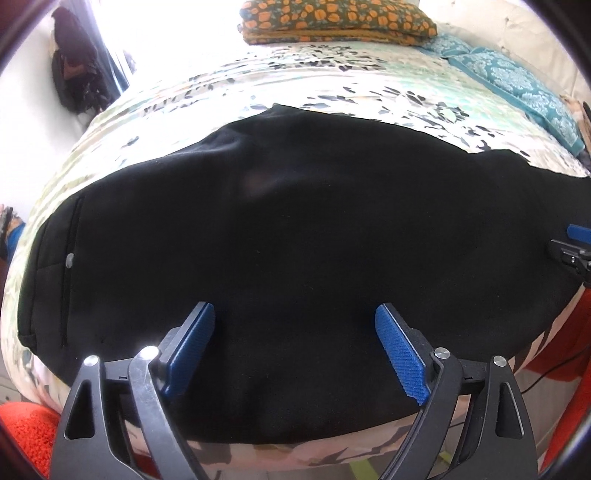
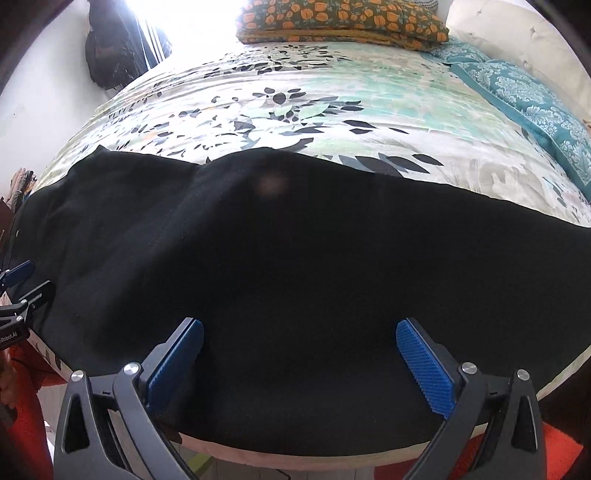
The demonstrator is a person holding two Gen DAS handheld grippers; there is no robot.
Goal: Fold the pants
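The pants (image 1: 280, 229) are plain black across the middle of both frames, with a small pale grey button (image 1: 69, 260) at the left of the left wrist view. Under them the bedspread (image 2: 295, 107) is cream and pale mint, printed with black and grey leaves and faint orange touches. At the top centre a cushion (image 2: 343, 20) is dark olive with orange flowers over a mustard edge. At the upper right a pillow (image 2: 532, 110) is teal with a white damask pattern. The left gripper (image 1: 295, 350) and right gripper (image 2: 300, 363) are black with ribbed blue pads. Orange-red fabric (image 1: 26, 428) fills the lower left corner.
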